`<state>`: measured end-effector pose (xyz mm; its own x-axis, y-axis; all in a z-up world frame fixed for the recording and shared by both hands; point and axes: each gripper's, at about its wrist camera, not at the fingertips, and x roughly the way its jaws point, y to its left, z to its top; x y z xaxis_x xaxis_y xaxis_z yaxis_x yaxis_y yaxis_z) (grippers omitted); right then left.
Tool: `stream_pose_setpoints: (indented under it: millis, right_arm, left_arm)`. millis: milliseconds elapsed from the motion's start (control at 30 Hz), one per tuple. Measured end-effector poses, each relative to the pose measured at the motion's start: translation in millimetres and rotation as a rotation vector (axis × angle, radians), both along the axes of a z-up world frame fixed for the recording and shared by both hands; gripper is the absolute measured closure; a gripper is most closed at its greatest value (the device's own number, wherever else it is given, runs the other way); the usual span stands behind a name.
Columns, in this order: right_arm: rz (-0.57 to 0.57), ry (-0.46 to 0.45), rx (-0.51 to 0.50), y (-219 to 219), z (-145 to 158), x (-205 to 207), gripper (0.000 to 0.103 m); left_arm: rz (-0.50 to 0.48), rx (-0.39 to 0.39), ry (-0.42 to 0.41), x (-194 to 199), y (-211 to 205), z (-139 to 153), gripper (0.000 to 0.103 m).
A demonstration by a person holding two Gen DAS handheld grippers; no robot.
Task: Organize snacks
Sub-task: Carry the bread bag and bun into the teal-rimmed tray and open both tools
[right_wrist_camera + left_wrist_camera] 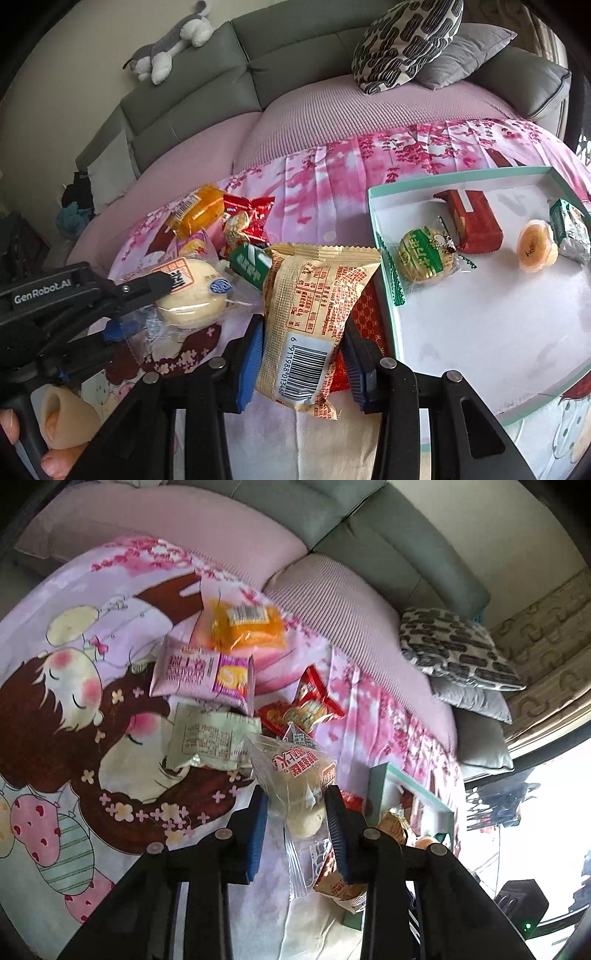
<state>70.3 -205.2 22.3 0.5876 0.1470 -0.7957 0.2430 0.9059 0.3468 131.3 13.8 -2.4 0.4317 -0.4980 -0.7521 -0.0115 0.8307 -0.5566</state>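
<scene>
Risk first: right tool (pixel 300 363) has its blue pads closed onto the beige snack packet (pixel 314 325), gripping the crinkly wrapper near its barcode end, so the film could slide out or the packet could swing and catch the box's near-left rim on the way over. Left tool (pixel 295 816) is closed around the clear-wrapped bun (pixel 301 797); the grip seems to sit partly on loose film rather than on the bread itself, hard to be sure under the fisheye, and if so the bun may sag or twist free. Both tools work close together over the same pile on the sofa blanket (pixel 92 738), so a bump between them is a fair worry. Loose pile beyond: pink packet (pixel 201 674), orange packet (pixel 242 627), red packet (pixel 310 705), pale green packet (pixel 207 738); lifting the bun could drag a neighbour that overlaps it. Beige packet sits just left of the teal-rimmed box (pixel 384 258), touching or nearly touching its rim, long axis running from the tool up and away, barcode end nearest the camera, serrated far end pointing toward the sofa back. Bun's wrapper runs roughly along the left tool's axis, printed end pointing away. Box already carries a round green cake (pixel 426 254), red bar (pixel 474 218), orange jelly cup (pixel 535 245) and a green-silver packet (pixel 570 230), so drop space is mostly the near half.
</scene>
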Motion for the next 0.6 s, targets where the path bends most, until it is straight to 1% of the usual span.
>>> stream_pose_setpoints:
  millis: [133,367,467,600]
  right_arm:
    - [-0.008,-0.023,0.009,-5,8,-4,0.06]
    - [-0.055,-0.016,0.023,-23,8,-7,0.06]
    - [-0.113,-0.018,0.016,-44,11,-13,0.06]
    - [-0.242,0.013,-0.017,-84,8,-29,0.06]
  left_arm:
    - [-0.006,-0.004,-0.045,-2,-1,9,0.07]
    - [-0.092,-0.017,-0.094,-6,-24,15,0.07]
    - [-0.145,-0.035,-0.107,-9,-40,17,0.07]
    - [-0.253,-0.091,-0.092,-16,-71,14,0.07]
